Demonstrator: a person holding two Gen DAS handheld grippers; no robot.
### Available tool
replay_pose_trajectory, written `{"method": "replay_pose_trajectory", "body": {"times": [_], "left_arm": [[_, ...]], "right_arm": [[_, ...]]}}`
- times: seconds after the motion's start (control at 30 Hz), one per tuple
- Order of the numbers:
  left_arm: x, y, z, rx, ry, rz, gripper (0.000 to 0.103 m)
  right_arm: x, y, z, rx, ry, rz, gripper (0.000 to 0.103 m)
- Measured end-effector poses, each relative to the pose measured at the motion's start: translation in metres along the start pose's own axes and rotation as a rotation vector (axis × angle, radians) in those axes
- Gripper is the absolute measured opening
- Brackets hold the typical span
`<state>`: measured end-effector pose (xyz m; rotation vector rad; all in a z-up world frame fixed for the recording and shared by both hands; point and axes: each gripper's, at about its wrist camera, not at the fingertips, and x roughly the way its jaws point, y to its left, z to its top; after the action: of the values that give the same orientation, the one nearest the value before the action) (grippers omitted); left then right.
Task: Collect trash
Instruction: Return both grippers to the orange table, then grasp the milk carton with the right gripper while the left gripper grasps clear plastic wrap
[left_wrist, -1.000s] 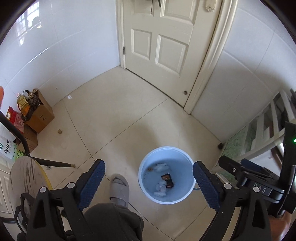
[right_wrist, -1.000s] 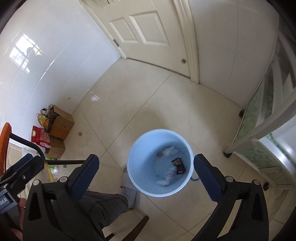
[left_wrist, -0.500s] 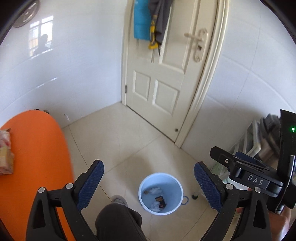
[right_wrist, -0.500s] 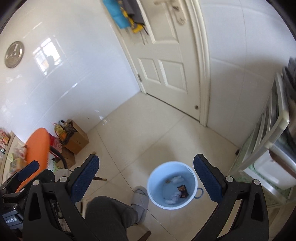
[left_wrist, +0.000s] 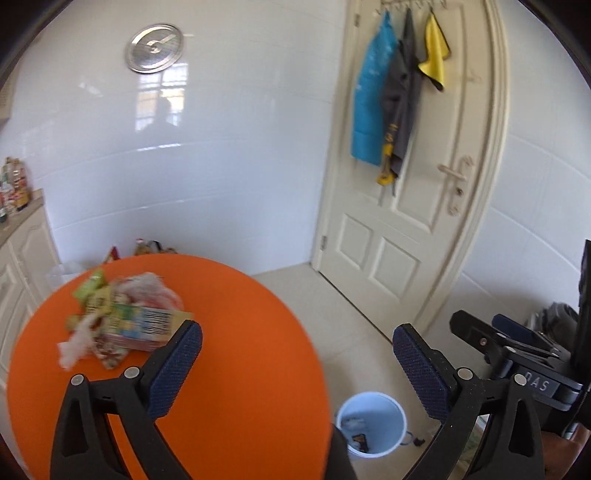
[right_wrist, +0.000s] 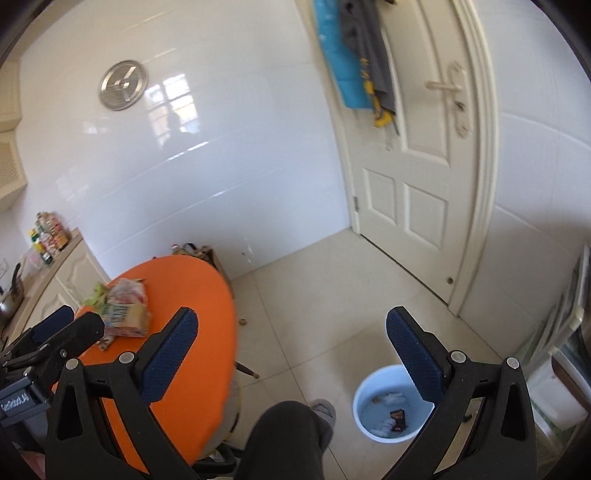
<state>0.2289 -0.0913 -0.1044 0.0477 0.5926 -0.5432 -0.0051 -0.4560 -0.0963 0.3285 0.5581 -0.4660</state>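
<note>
On orange surface (left_wrist: 221, 369): wrapper pile (left_wrist: 122, 321) heaped far-left, untouched. My left tongs (left_wrist: 295, 369) and right tongs (right_wrist: 291, 354) both spread, empty. Blue bin (right_wrist: 369, 432) on floor, some scraps inside. Step: reaching for next piece. Next: descend, pinch loose wrapper edge.

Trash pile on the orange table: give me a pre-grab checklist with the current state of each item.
1. Left hand-held gripper open and empty: ok.
2. Right hand-held gripper open and empty: ok.
3. Trash pile in view on the orange table, nothing covering it: ok.
4. Left hand-held gripper lined up on the pile: not ok, the pile lies left of and beyond its left finger.
5. Blue bucket upright on the floor with room inside: ok.
6. Single piece separable from the pile: cannot tell, blurred.
</note>
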Motion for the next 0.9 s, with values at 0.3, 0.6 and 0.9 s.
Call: {"method": "replay_pose_trajectory", "body": {"times": [0.3,0.6,0.9], "left_arm": [[-0.108,0.067,-0.044,-0.084,-0.107,0.177,0.102],[-0.173,0.102,-0.095,-0.158,-0.131,0.315,0.102],[-0.168,0.123,-0.102,-0.186,-0.076,0.398,0.102]], "right_arm": [[-0.023,0.108,0.006,-0.149,-0.071,0.159,0.103],[-0.023,0.18,-0.004,-0.288,-0.077,0.279,0.103],[0.014,0.211,-0.023,-0.398,-0.016,0.334,0.103]]}}
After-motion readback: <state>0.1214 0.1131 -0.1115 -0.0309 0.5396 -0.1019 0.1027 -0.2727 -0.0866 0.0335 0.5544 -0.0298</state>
